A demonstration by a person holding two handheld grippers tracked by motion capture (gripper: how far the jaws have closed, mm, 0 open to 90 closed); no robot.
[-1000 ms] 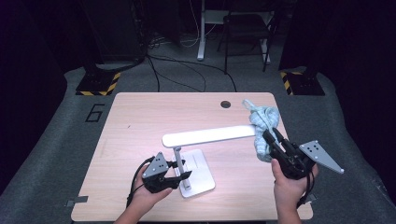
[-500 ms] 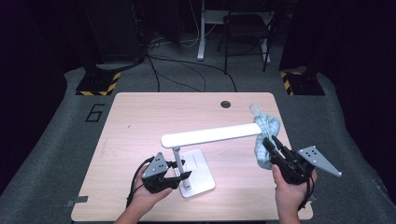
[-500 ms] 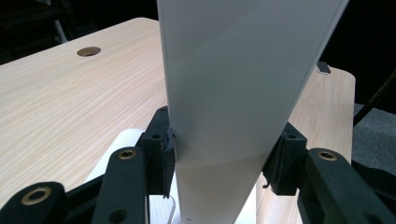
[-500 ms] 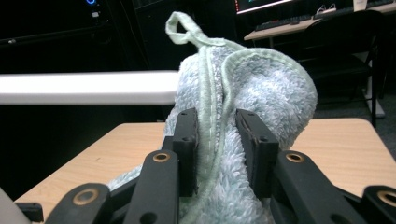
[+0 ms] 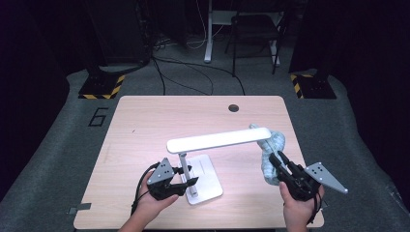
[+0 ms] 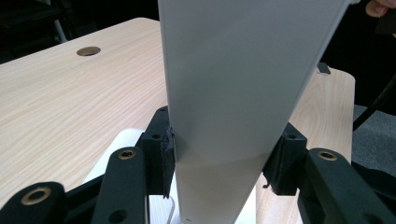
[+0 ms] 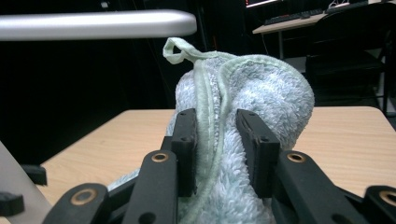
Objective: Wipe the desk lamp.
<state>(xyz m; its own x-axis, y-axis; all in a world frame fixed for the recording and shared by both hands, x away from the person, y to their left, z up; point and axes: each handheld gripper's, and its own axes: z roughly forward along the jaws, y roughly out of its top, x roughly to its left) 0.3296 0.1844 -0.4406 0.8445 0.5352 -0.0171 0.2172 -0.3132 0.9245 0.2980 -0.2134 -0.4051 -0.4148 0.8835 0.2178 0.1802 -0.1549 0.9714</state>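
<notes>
A white desk lamp [image 5: 198, 166] stands near the front of the tabletop [image 5: 145, 125], its flat base [image 5: 205, 186] held in the left tool [image 5: 186, 183], whose jaws press on the base's two edges, as the left gripper view shows with the pale slab [image 6: 224, 93] running away between the pads [image 6: 166, 154]. The lamp's long light bar [image 5: 217, 140] reaches level across the tabletop from above the post [image 5: 183, 162] toward the person's right, and its rounded far end sits just over a bunched pale-blue towel [image 5: 270, 150]. The right tool [image 5: 280, 162] pinches that towel, jaws drawn in on a thick fold of pile with the hemmed edge and a small loop [image 7: 175, 46] rising between them; the right gripper view shows the bar's end [image 7: 140, 23] overhead and to the left of the cloth, apart from it by a dark gap. So the surface to be wiped lies up and to the left of the cloth-bearing tool, with its long axis running away leftward toward the post. The right hand [image 5: 297, 208] is by far the nearer to that end; the left looks committed to steadying the base. The likely next stroke is a lift of the towel onto the bar's end, then a pass along its length.
</notes>
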